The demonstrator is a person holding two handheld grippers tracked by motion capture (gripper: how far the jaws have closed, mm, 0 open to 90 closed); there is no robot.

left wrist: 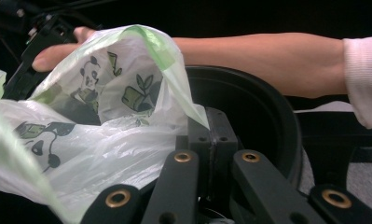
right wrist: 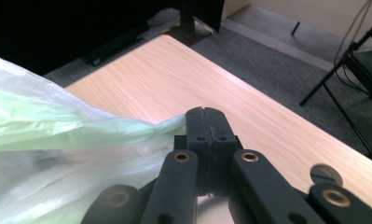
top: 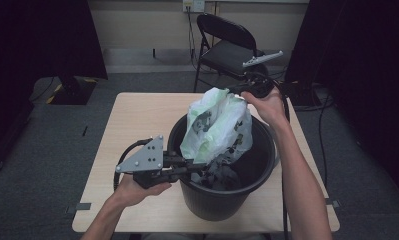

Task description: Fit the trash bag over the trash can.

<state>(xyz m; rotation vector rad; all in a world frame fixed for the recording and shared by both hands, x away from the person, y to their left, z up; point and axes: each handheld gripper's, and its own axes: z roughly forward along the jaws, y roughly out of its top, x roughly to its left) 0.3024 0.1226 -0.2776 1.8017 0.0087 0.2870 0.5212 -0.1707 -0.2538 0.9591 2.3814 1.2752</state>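
A white and green plastic bag [top: 214, 127] printed with pandas stands up out of a black bin [top: 222, 200] on the wooden table [top: 137, 115]. My right gripper [top: 234, 91], over the bin's far rim, is shut on the bag's top edge. In the right gripper view the green film [right wrist: 58, 130] runs into the closed right gripper [right wrist: 206, 116]. My left gripper [top: 202, 167] reaches over the bin's near-left rim and is shut on the bag's lower edge. Its own view shows the bag [left wrist: 109, 140] pinched at the left gripper [left wrist: 210, 116]. Dark crumpled material [top: 219, 175] lies inside the bin.
The bin takes up the table's right half; bare tabletop [right wrist: 174, 79] lies to its left and behind it. A black folding chair [top: 227, 45] stands beyond the table's far edge. Cables trail over grey carpet [top: 52, 145]. The person's right forearm [left wrist: 267, 56] crosses above the bin's rim [left wrist: 267, 107].
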